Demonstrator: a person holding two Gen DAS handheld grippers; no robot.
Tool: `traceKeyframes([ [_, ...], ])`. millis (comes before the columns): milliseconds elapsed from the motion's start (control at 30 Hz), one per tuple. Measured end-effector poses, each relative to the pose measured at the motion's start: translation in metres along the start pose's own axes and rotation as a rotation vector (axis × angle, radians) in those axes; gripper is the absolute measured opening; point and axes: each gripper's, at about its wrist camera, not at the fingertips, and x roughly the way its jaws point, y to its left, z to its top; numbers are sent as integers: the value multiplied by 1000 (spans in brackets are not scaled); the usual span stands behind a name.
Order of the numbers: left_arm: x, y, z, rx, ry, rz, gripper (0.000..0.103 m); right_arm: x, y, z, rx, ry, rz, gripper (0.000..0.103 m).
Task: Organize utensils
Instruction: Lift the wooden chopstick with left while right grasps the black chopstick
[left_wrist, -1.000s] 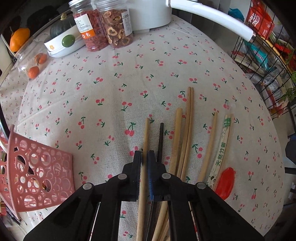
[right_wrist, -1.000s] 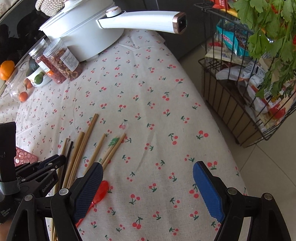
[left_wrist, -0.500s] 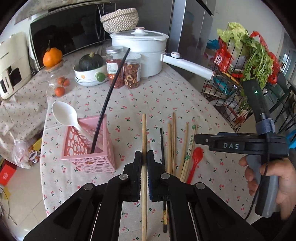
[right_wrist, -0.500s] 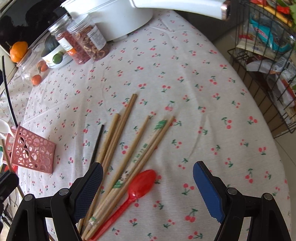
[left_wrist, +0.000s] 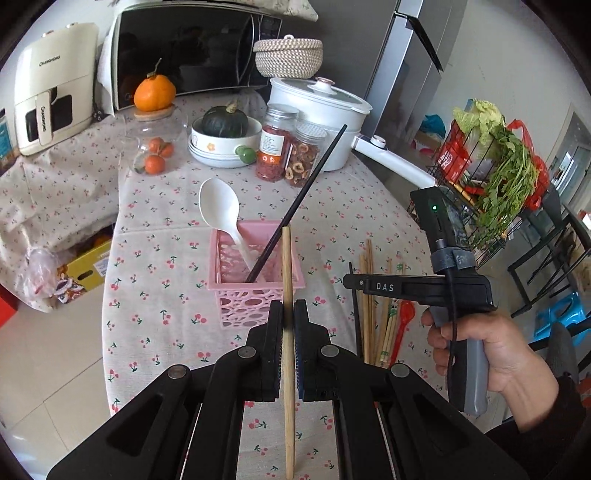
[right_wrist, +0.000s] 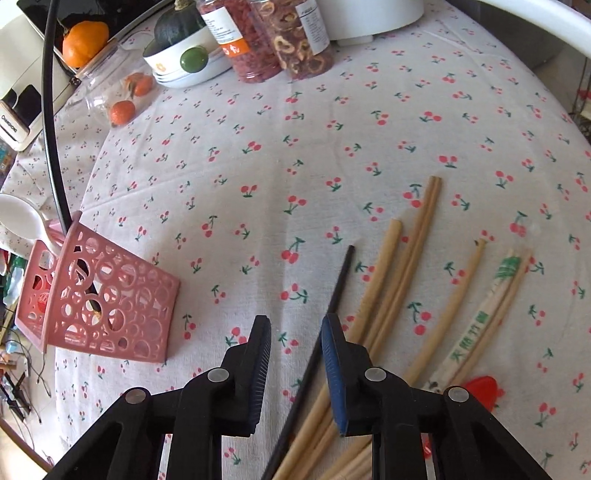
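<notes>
My left gripper (left_wrist: 289, 314) is shut on a wooden chopstick (left_wrist: 287, 266), held upright above the near side of the pink basket (left_wrist: 236, 295). The basket holds a white spoon (left_wrist: 218, 206) and a black chopstick (left_wrist: 303, 199). My right gripper (right_wrist: 295, 332) is open low over the table, its right finger beside a black chopstick (right_wrist: 332, 295) lying there. Several wooden chopsticks (right_wrist: 402, 266), a wrapped pair (right_wrist: 480, 317) and a red spoon (right_wrist: 484, 387) lie to its right. The basket shows in the right wrist view (right_wrist: 110, 302).
At the table's far side stand two jars (left_wrist: 291, 151), a bowl with a squash (left_wrist: 225, 136), a glass jar of oranges (left_wrist: 155, 147) and a white pot (left_wrist: 321, 107) with a long handle. A wire rack of groceries (left_wrist: 491, 177) stands off the right edge.
My left gripper has lifted the wooden chopstick higher and brought it over the basket. My right gripper has dropped toward the black chopstick on the table and narrowed its jaws.
</notes>
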Motion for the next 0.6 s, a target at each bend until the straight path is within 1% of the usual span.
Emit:
traceKeyframes([
  [167, -2, 11, -1, -9, -1, -8, 6, 17, 4, 5, -4, 32, -113, 23],
  [233, -1, 13, -2, -10, 2, -8, 6, 23, 5, 4, -11, 48, -145, 23],
  [433, -1, 17, -2, -19, 9, -1, 6, 26, 13, 3, -72, 48, -205, 22],
  [567, 2, 20, -5, -33, 21, 13, 6, 26, 15, -1, -101, 36, -214, 22],
  [600, 2, 21, -5, -41, 23, 16, 5, 25, 15, -2, -105, 30, -222, 15],
])
